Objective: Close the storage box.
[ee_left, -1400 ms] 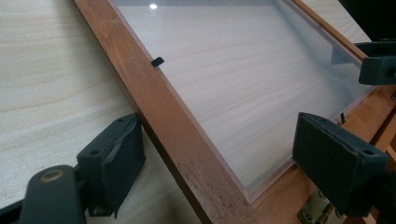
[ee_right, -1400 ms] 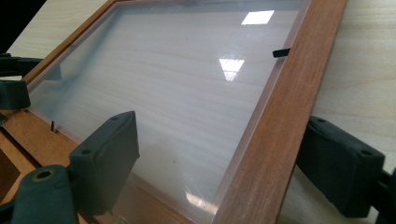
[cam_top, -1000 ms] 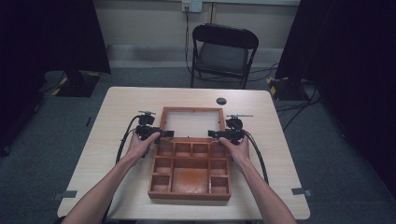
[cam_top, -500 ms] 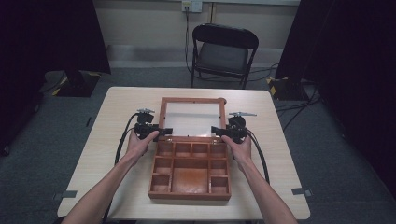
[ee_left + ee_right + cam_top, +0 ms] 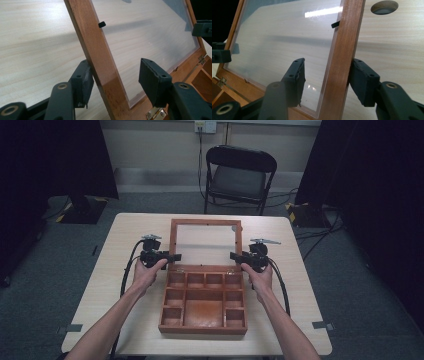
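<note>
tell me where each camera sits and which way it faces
High view: above the person's side, looking forward and down on the table and box; both forearms and hands show.
Left gripper view: on the left gripper, looking along its fingers straddling the lid.
Right gripper view: on the right gripper, its fingers straddling the lid's other rail.
All share the lid.

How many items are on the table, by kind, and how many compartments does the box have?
Wooden box with open glazed lid: 1
Compartments in the box: 9 (4 in the top row, 2 small at each side, 1 large centre)
Handheld grippers: 2, left gripper, right gripper
Cable hole in the table: 1
Total things on the table: 3 (box plus 2 grippers)
</note>
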`<state>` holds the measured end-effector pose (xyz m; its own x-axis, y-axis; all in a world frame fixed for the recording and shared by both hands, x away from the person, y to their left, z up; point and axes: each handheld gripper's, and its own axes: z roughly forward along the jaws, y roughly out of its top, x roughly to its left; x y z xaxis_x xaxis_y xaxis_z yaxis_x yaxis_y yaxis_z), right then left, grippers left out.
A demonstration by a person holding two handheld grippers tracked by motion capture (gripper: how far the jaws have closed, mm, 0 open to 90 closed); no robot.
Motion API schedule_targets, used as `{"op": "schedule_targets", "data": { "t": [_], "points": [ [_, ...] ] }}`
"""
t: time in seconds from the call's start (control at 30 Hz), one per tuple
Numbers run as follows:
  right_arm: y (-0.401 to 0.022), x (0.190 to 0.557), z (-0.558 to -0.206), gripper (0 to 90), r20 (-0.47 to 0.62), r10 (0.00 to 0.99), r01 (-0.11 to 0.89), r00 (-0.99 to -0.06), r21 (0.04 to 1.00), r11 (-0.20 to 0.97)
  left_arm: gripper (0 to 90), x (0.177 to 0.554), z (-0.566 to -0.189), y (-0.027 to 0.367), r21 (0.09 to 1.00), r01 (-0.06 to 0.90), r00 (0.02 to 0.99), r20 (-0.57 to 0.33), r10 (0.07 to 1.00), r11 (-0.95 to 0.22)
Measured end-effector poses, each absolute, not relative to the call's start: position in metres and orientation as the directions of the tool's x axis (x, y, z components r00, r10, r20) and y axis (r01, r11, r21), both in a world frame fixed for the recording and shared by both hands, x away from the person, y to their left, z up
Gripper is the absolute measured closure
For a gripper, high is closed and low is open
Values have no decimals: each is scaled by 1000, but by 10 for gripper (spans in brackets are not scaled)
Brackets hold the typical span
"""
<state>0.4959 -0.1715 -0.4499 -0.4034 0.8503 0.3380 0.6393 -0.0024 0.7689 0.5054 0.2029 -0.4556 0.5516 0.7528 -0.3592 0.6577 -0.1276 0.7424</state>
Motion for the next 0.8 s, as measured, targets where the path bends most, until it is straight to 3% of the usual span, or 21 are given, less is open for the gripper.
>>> {"op": "schedule_targets", "data": {
  "t": [0.37,0.8],
  "points": [
    [-179,487,-438,599,337,838,608,-430,794,-7,554,497,-442,207,776,614,573,-311,758,-146],
    [-179,477,-427,611,323,836,589,-443,808,0,630,489,-432,213,788,598,591,-310,745,-146]
  ]
}}
